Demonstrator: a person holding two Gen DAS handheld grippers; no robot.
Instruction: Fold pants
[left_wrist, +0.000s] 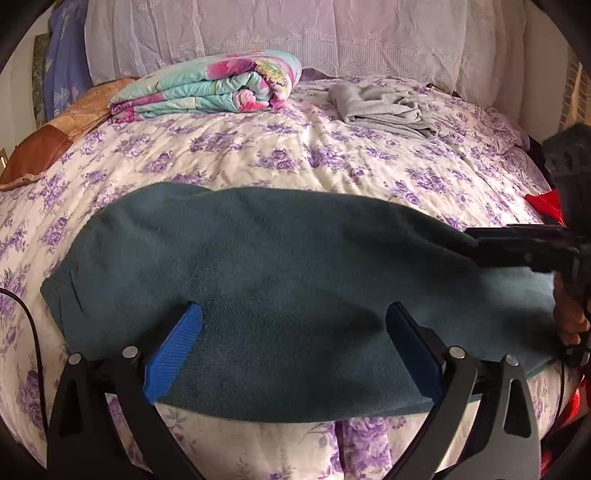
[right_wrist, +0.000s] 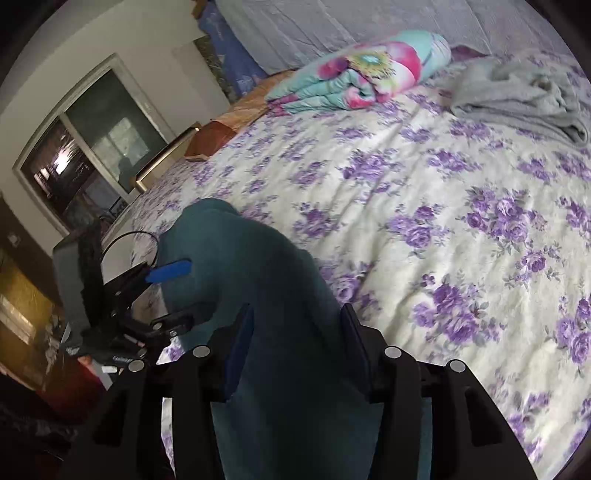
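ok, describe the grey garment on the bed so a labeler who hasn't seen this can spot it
Start from the bed with the purple-flowered cover. Along its far side, below the lace curtain, lie two soft bundles. The grey garment is the crumpled plain one, to the right of the neatly folded, brightly flowered quilt in the left wrist view, and far from the teal pants.

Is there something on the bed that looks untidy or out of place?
Yes. The grey garment lies crumpled near the far side of the bedspread, unlike the neatly folded floral quilt beside it. The teal pants lie flat at the near edge.
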